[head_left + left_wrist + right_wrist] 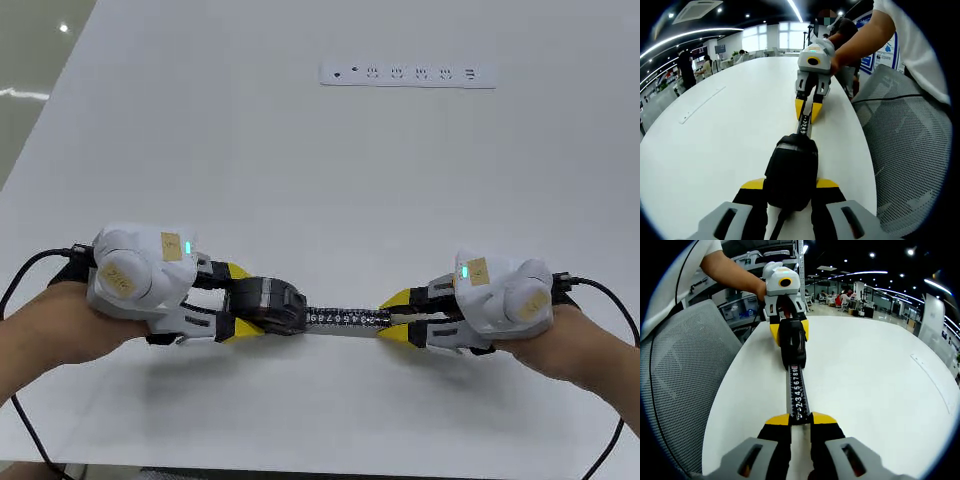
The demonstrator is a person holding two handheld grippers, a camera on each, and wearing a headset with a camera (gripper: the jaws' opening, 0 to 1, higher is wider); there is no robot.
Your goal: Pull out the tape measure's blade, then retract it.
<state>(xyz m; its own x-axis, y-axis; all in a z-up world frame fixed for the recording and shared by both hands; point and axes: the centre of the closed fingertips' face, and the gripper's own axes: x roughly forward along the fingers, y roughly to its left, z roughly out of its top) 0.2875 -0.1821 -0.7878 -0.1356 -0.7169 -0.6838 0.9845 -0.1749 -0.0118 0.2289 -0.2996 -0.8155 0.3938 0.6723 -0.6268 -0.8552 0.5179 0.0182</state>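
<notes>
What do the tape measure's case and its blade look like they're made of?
Case: probably black plastic, maybe rubber-coated; dull matte with soft rounded edges.
Blade: likely thin coated metal; a dark flat strip printed with crisp pale numerals.

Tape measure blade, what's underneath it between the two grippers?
Bare white table lies under the pulled-out blade, which spans from the case in the left gripper to the right gripper. Its end hook is covered by the right jaws.

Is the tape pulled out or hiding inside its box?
Pulled out, a short way. The numbered blade stretches from the black case in the left tool to the right tool, which pinches its end.
</notes>
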